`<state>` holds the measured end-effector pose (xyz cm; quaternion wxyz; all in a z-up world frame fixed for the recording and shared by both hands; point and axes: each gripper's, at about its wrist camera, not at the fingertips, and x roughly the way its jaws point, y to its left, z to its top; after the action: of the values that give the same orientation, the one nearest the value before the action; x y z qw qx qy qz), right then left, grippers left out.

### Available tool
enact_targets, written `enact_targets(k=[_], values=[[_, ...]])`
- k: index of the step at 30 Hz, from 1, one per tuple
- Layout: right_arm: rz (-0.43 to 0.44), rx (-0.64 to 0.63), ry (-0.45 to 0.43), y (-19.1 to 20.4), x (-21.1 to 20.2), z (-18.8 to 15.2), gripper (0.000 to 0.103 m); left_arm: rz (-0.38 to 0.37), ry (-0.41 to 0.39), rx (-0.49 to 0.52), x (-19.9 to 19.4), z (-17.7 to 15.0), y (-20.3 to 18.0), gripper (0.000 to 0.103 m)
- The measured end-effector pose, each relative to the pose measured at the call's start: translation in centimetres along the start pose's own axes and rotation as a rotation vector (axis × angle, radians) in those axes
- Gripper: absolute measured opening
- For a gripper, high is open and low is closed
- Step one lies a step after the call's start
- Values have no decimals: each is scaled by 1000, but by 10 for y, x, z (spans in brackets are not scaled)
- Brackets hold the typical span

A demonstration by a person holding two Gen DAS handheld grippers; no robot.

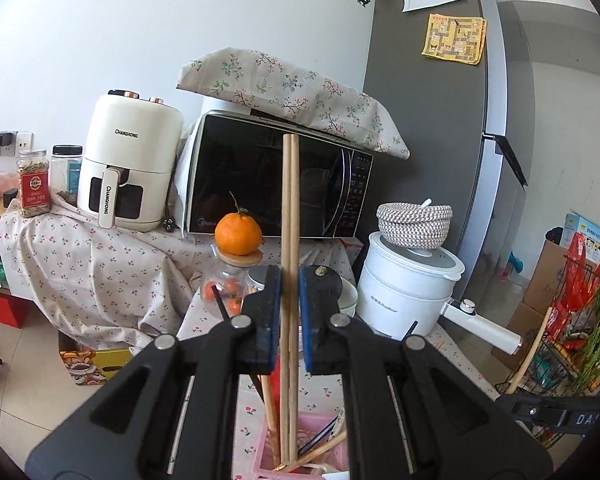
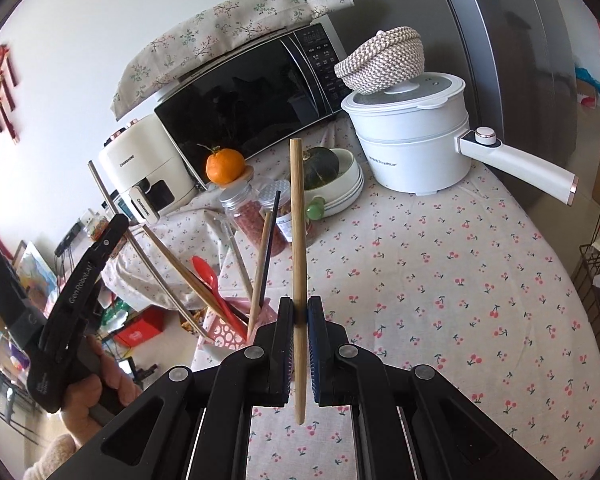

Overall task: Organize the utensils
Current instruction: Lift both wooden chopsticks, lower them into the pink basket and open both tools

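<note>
Black right gripper (image 2: 299, 318), seen from its own camera, points forward over the desk (image 2: 440, 280) with its blue-padded jaws pinched on a single pale wooden chopstick (image 2: 298, 240), which stands nearly upright and pokes out both above and below the pads. To its left, the pink perforated plastic utensil basket (image 2: 224, 330) sits at the desk edge, holding a red plastic spoon (image 2: 209, 276), a dark chopstick and several more wooden ones, all leaning. The left gripper (image 1: 290, 316) is held by a hand (image 2: 96, 384) at the lower left of the right view, aimed upward. From its own camera, its jaws close on a pair of pale wooden chopsticks (image 1: 290, 208) standing vertical, their lower ends down in the basket. Beyond sit an orange tangerine (image 1: 238, 234) on a glass jar lid, a black microwave (image 1: 276, 176) and a white electric pot (image 2: 412, 136).
</note>
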<state>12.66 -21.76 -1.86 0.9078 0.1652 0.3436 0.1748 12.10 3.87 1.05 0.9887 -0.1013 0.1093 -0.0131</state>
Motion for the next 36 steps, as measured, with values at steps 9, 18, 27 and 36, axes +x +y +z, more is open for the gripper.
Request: enact_targets(k=[9, 18, 27, 36], values=[[-9, -7, -18, -2, -4, 0, 7, -15, 138, 58, 24, -24, -1, 10], [31, 7, -104, 7, -25, 14, 7, -60, 377, 27, 5, -22, 9, 36], [61, -35, -277, 37, -52, 27, 7, 41, 651, -13, -17, -33, 43, 65], [123, -41, -335, 65, -31, 25, 7, 63, 748, 4, -25, -51, 59, 71]])
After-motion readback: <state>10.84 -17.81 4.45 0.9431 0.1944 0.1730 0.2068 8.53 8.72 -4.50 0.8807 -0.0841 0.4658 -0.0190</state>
